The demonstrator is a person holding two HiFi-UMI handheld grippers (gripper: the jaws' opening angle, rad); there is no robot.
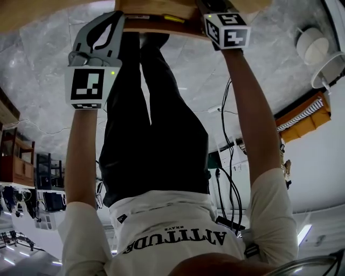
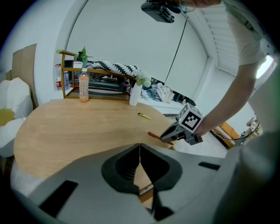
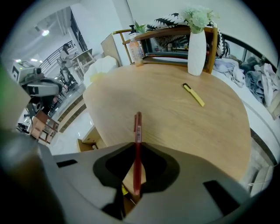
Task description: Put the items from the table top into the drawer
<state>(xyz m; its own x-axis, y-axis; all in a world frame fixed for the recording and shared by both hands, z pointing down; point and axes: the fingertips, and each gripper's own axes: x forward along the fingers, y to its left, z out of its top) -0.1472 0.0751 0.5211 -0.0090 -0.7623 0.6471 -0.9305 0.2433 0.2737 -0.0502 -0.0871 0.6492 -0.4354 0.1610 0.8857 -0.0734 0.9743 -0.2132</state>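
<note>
My right gripper (image 3: 137,146) is shut on a red pen (image 3: 138,131) that sticks out forward over the near edge of the round wooden table (image 3: 175,118). From the left gripper view, that right gripper (image 2: 164,137) hangs over the table's right edge with the red pen (image 2: 154,136) in its tips. A yellow pen (image 3: 194,95) lies on the table farther back, also seen as the yellow pen (image 2: 145,116) in the left gripper view. My left gripper (image 2: 140,151) is shut with nothing in it, at the table's near edge. In the head view the left gripper (image 1: 117,19) and right gripper (image 1: 211,11) reach toward a wooden drawer (image 1: 156,22).
A white vase (image 3: 197,48) with flowers, an orange bottle (image 3: 136,51) and a wooden shelf rack (image 3: 170,37) stand at the table's far side. A white cushion (image 2: 11,100) lies left of the table. Clothes are piled on a bench (image 2: 159,94) behind.
</note>
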